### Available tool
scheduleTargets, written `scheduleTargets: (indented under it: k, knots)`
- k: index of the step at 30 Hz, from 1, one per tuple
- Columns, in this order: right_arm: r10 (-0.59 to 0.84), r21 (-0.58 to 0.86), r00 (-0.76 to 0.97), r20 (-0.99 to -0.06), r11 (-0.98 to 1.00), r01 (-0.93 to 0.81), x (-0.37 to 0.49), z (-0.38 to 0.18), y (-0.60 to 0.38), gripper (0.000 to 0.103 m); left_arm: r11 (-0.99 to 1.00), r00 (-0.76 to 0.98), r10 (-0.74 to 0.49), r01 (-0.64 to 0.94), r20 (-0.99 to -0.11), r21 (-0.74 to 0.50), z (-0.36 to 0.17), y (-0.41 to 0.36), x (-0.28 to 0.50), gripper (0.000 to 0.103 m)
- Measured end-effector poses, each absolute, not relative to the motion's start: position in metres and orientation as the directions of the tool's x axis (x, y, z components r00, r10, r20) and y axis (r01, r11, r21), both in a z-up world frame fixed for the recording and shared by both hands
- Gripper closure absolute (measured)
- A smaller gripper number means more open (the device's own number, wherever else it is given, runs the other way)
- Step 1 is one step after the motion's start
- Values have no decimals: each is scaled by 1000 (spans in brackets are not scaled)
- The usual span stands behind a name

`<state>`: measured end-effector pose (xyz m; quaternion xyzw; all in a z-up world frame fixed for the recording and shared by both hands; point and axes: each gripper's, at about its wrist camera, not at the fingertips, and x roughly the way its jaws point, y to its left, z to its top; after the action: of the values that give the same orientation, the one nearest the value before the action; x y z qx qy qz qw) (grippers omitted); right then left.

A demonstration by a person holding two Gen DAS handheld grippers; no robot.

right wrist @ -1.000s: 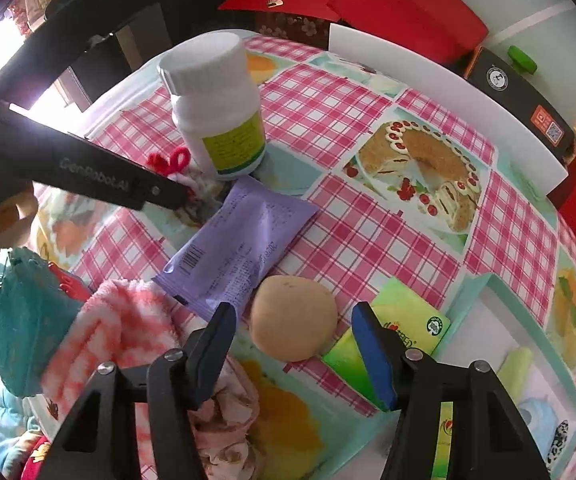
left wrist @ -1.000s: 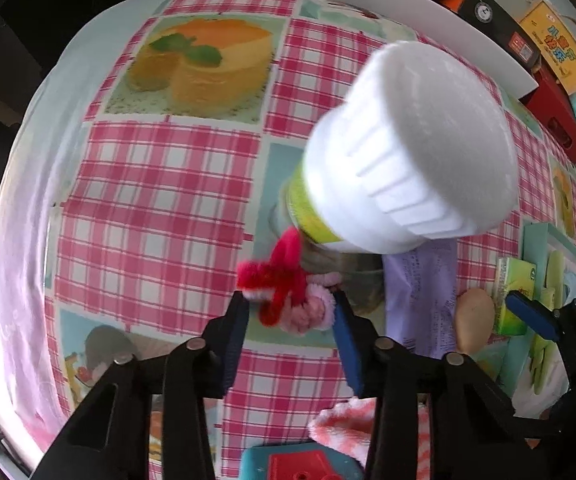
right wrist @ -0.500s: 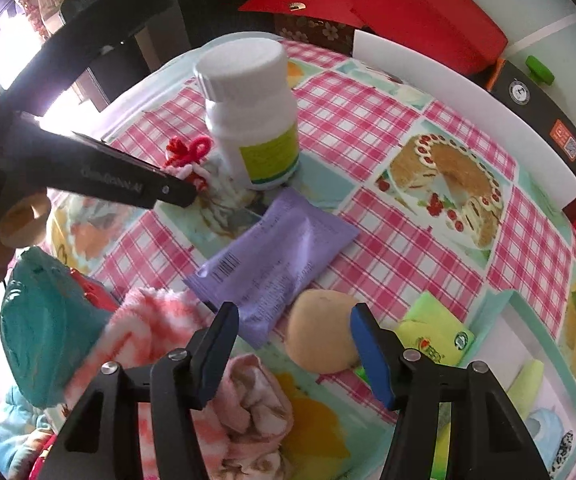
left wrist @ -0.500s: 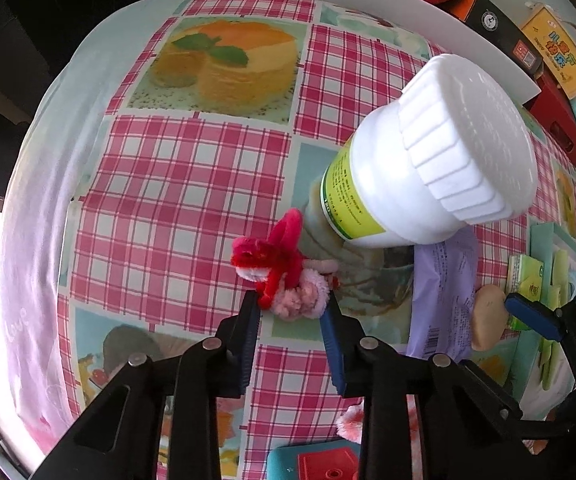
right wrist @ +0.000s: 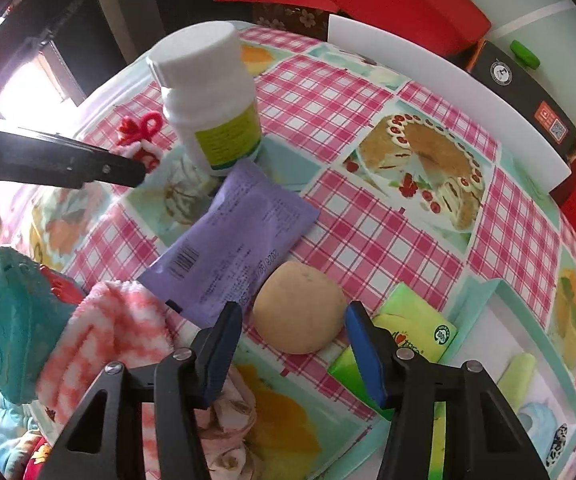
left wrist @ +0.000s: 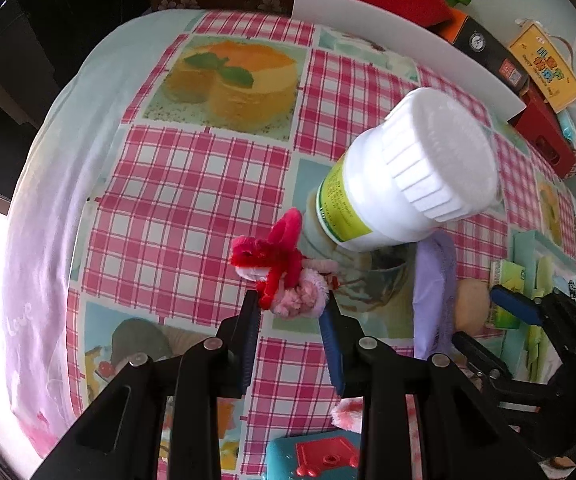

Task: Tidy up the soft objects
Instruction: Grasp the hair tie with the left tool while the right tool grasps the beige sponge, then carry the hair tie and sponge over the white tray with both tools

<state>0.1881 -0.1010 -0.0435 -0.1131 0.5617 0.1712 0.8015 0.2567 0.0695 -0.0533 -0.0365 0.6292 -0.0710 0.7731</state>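
Observation:
My left gripper (left wrist: 292,304) is shut on a small pink and red fuzzy pipe-cleaner toy (left wrist: 284,276), held just above the checked tablecloth beside a white pill bottle (left wrist: 403,176). The toy also shows in the right wrist view (right wrist: 140,136), with the left gripper's finger (right wrist: 88,164) on it. My right gripper (right wrist: 293,328) is open, its fingers on either side of a tan foam ball (right wrist: 299,308) that rests on the cloth. A pink and white fluffy cloth (right wrist: 108,336) lies to the left of it.
A purple packet (right wrist: 232,236) lies between bottle (right wrist: 208,96) and ball. A green tissue pack (right wrist: 411,332) leans at a mint tray (right wrist: 483,292) holding small items at right. A teal bag (right wrist: 12,320) lies at left. A white board (right wrist: 447,80) and boxes stand behind.
My left gripper closed on the fuzzy toy and lifted it back from the bottle. My right gripper moved forward and its fingers now flank the foam ball.

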Motion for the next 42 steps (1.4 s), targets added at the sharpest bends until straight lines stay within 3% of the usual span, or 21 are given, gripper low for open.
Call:
scheduleTargets:
  k: [6,9,21,32,42]
  knots:
    - [106,-30,307,-946,913,-407,190,-50,-94,46,986,219,-168,57,-961,-160,-43,76,251,72]
    - [105,-28,307,-946,916,-400,190,-51,-95,52,986,219,-169,52,-961,-162,-39,79,249,72]
    - [181,32,379,-908,930,-366,172,-18,-100,53,983,339,-175,13,-924,-181,3,89,224,72]
    - [193,79,524,-830,970,-232,137,29,-133,53,981,520,-167,1,-837,-195,60,75,179,72]
    - [124,105,589,-799,992,-66,114,40,-194,53,976,562,-203,53,-802,-210,65,18,170,72]
